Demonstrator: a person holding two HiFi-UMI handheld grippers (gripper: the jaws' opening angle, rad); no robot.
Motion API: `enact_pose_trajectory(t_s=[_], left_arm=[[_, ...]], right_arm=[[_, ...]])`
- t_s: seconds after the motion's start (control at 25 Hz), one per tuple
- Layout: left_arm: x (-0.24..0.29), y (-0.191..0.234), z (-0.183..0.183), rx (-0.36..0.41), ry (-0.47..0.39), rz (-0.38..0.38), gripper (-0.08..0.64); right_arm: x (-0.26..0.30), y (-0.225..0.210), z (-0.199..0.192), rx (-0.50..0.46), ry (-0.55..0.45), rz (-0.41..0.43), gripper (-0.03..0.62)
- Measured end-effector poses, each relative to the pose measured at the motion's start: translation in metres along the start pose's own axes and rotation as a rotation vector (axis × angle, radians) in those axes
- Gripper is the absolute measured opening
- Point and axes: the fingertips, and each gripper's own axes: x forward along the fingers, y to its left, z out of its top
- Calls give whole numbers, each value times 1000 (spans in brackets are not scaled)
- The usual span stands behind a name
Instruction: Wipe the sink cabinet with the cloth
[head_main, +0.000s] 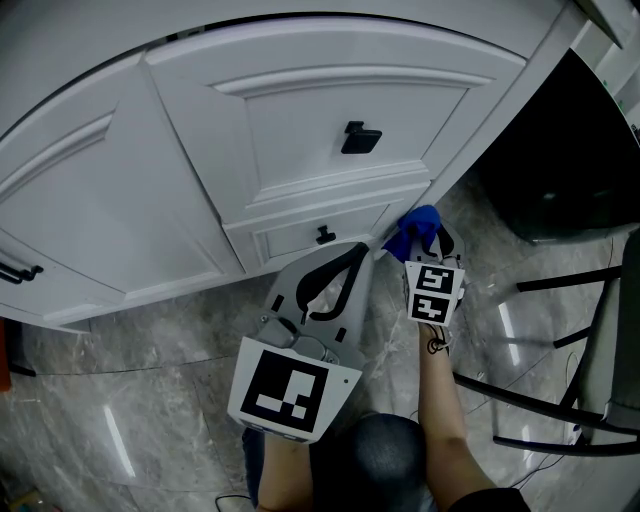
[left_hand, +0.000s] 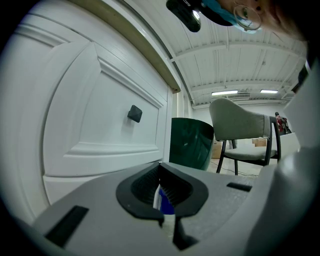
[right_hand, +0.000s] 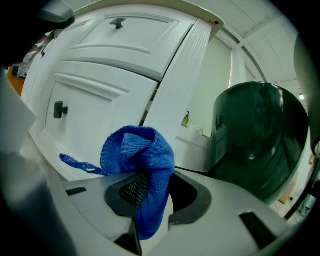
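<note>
The white sink cabinet (head_main: 300, 130) fills the top of the head view, with a black drawer handle (head_main: 360, 138). A blue cloth (head_main: 412, 232) is bunched at the cabinet's lower right corner, by the corner post. My right gripper (head_main: 424, 242) is shut on it. In the right gripper view the cloth (right_hand: 137, 150) bulges up out of the right gripper (right_hand: 150, 182) in front of the cabinet (right_hand: 110, 65); whether it touches the wood I cannot tell. My left gripper (head_main: 358, 250) is held beside it, shut on nothing, and points at the lowest drawer. The left gripper (left_hand: 160, 166) faces a cabinet panel (left_hand: 90, 125).
A dark green bin (right_hand: 255, 135) stands just right of the cabinet, also seen as the bin (left_hand: 190, 142). A chair (left_hand: 240, 125) is behind it, its black legs (head_main: 560, 340) at my right. The floor (head_main: 130, 400) is glossy grey marble.
</note>
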Motion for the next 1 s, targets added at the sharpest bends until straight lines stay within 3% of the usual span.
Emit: enact_pose_trajectory(t_s=[0.24,1.0], left_arm=[[2,1,-2,-6,4,0,3],[2,7,-5,-9,8,9,3]], right_arm=[[5,4,-13,40,24,19,117],[18,21,-48,40,137,71,117]])
